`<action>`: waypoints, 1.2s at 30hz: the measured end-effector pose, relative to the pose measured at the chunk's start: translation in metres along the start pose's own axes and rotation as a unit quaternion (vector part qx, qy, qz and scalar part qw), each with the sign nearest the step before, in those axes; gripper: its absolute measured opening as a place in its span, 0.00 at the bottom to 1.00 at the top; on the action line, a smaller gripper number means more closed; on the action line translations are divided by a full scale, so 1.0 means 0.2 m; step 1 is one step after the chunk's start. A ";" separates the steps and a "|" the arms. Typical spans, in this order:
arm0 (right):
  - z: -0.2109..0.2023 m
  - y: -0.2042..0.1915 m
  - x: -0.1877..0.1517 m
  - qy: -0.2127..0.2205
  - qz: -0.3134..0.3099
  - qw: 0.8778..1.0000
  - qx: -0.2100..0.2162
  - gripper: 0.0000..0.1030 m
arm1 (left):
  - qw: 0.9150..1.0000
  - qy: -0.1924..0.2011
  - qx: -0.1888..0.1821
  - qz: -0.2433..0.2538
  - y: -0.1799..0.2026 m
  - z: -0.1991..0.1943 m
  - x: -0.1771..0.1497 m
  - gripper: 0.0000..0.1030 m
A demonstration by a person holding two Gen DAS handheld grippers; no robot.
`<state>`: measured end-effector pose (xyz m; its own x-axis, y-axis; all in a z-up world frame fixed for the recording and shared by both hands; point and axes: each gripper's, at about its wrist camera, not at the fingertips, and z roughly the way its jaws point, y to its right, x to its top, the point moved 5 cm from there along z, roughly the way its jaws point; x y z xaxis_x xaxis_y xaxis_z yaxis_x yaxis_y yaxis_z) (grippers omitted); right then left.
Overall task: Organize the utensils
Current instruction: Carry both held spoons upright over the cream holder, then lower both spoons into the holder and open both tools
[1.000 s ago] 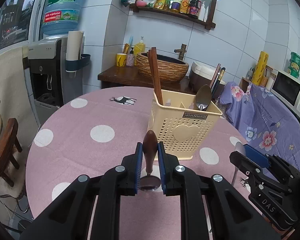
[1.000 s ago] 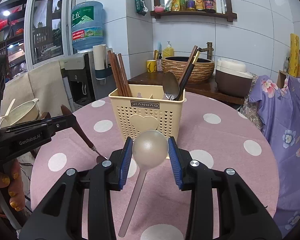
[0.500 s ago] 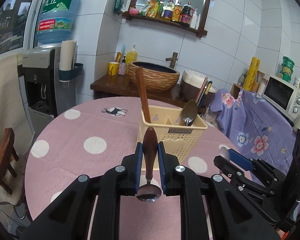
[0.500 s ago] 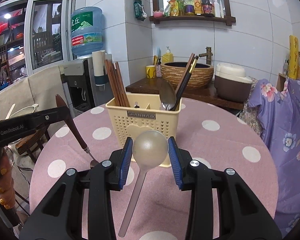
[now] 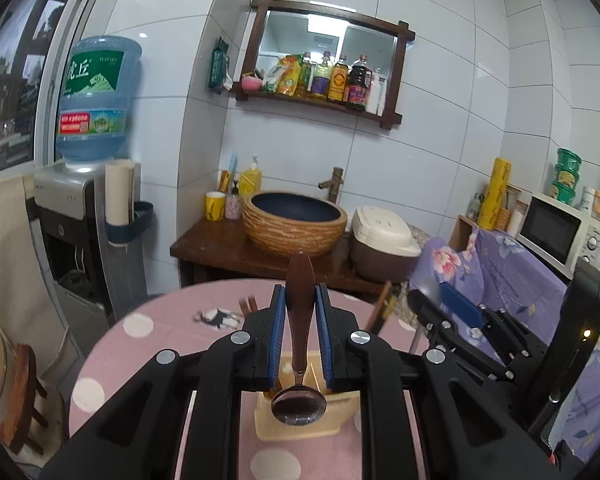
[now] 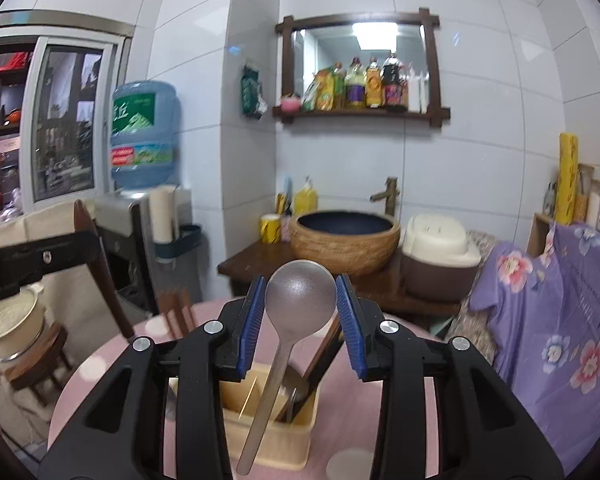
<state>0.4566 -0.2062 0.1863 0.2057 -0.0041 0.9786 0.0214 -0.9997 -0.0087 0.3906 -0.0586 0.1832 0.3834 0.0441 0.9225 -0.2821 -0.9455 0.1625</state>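
Your round table (image 5: 148,344), under its pink polka-dot cloth, carries the cream utensil caddy (image 6: 268,436) standing on it.

Glossy wooden handle, shiny metal bowl on the small spoon (image 5: 300,344). Matt grey spoon (image 6: 296,312); cream plastic caddy (image 6: 276,436) below.

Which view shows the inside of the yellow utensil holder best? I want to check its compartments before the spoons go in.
The right wrist view: it looks down into the utensil holder, showing a divider and a spoon and chopsticks already inside. In the left wrist view, the left gripper and its wooden-handled spoon hide most of the holder.
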 end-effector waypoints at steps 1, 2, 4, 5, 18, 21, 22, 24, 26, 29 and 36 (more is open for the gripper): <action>0.03 0.00 0.02 0.005 -0.001 1.000 -0.007 0.36 | 1.000 0.001 0.005 -0.003 0.00 0.03 0.02 0.15; 0.06 0.01 0.04 0.009 -0.003 1.000 -0.014 0.36 | 1.000 0.001 0.006 -0.005 0.00 0.06 0.03 0.15; 0.12 0.01 0.05 0.013 -0.001 1.000 -0.022 0.36 | 1.000 0.003 0.011 -0.006 0.00 0.12 0.04 0.16; 0.15 0.02 0.05 0.014 -0.001 1.000 -0.025 0.36 | 1.000 0.003 0.015 -0.009 -0.01 0.15 0.04 0.15; 0.29 -0.01 -0.21 0.013 -0.035 0.998 -0.053 0.36 | 0.999 -0.042 0.016 -0.006 -0.02 0.35 -0.19 0.16; 0.29 -0.02 -0.30 0.005 -0.035 0.998 -0.051 0.36 | 0.999 -0.051 0.017 0.000 -0.02 0.37 -0.24 0.16; 0.28 -0.01 -0.33 0.002 -0.033 0.998 -0.052 0.36 | 0.998 -0.056 0.017 0.000 -0.02 0.38 -0.27 0.16; 0.27 -0.01 -0.38 -0.003 -0.030 0.998 -0.051 0.36 | 0.998 -0.063 0.016 0.002 -0.02 0.39 -0.30 0.16; 0.25 -0.01 -0.42 -0.008 -0.034 0.998 -0.051 0.36 | 0.997 -0.070 0.014 0.001 -0.03 0.40 -0.34 0.16; 0.25 -0.01 -0.49 -0.024 -0.031 0.998 -0.045 0.36 | 0.997 -0.080 0.013 0.002 -0.03 0.43 -0.40 0.16; 0.24 -0.03 -0.58 -0.044 -0.039 0.997 -0.039 0.36 | 0.996 -0.080 0.021 0.025 -0.02 0.45 -0.47 0.16</action>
<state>0.4799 -0.1995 0.0625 0.2908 0.0733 0.9540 -0.0355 -0.9956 0.0873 0.4340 -0.0880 0.0641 0.5070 -0.0521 0.8604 -0.2682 -0.9582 0.1000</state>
